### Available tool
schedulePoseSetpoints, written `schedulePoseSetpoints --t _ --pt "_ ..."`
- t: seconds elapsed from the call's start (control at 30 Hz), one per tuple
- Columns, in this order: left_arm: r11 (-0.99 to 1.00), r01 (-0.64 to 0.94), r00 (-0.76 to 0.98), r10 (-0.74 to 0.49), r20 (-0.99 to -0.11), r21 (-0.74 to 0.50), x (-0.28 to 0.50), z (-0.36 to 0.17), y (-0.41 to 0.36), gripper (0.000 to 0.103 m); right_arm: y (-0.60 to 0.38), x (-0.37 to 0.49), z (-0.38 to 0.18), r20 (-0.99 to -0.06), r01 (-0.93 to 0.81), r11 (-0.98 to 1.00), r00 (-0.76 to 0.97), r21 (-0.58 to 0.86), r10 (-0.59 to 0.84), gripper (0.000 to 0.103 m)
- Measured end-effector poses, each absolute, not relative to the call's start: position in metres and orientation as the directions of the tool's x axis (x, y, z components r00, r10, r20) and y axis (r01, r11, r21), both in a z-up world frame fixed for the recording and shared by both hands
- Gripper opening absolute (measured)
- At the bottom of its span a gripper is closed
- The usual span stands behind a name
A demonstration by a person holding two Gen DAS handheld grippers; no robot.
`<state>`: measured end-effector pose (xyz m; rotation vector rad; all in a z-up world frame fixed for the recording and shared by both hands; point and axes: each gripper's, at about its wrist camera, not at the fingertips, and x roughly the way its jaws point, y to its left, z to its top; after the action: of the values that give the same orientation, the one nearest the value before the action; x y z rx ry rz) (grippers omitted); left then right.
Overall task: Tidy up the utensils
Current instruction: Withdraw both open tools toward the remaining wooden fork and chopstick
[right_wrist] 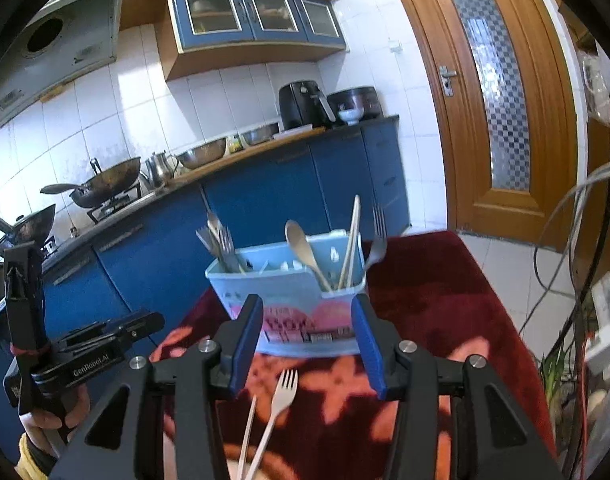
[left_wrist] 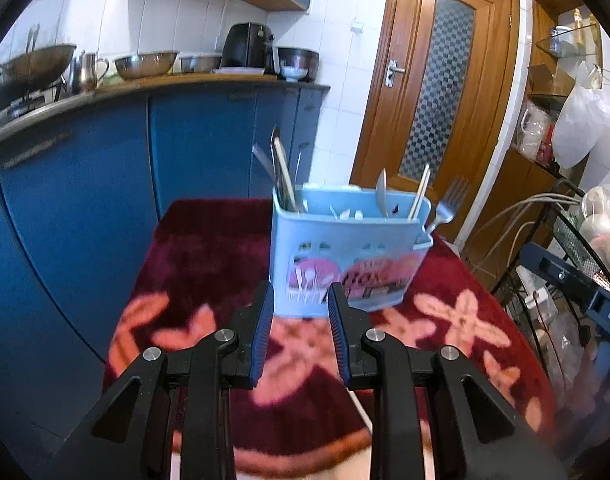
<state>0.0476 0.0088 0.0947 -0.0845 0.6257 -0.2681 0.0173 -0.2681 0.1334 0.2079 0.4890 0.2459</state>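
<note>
A light blue utensil caddy (left_wrist: 345, 256) stands on the dark red flowered table cloth (left_wrist: 193, 264). It holds metal utensils on its left side, a spoon and chopsticks on its right, and a metal fork (left_wrist: 445, 208) by its right end. My left gripper (left_wrist: 300, 304) is open and empty just in front of the caddy. In the right wrist view the caddy (right_wrist: 289, 300) holds a wooden spoon (right_wrist: 303, 250) and chopsticks (right_wrist: 351, 240). My right gripper (right_wrist: 307, 316) is open and empty. A pale fork (right_wrist: 275, 412) and a pale chopstick (right_wrist: 247, 436) lie on the cloth beneath it.
Blue kitchen cabinets (left_wrist: 85, 200) with a counter of woks, bowls and an air fryer (left_wrist: 247, 46) stand behind the table. A wooden door (left_wrist: 437, 88) is at the back right. Wire racks, cables and bags (left_wrist: 577, 248) crowd the right. The left gripper body (right_wrist: 65, 344) shows at the left in the right wrist view.
</note>
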Motion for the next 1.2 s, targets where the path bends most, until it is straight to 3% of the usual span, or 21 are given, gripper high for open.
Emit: schedulePoseSetpoints --t 0.73,1.2 --pt "0.938 0.232 0.563 -0.345 -0.751 -0.257 0.053 0.021 -0.014 0.028 -0.279 0.001 0.05 -0.619 -0.092 0.956 0.744 0.279 0.252 0.049" --pt "0.93 0.261 0.435 -0.353 -0.829 -0.259 0.053 -0.008 -0.05 0.028 -0.296 -0.005 0.026 -0.658 -0.044 0.955 0.715 0.292 0.235 0.05"
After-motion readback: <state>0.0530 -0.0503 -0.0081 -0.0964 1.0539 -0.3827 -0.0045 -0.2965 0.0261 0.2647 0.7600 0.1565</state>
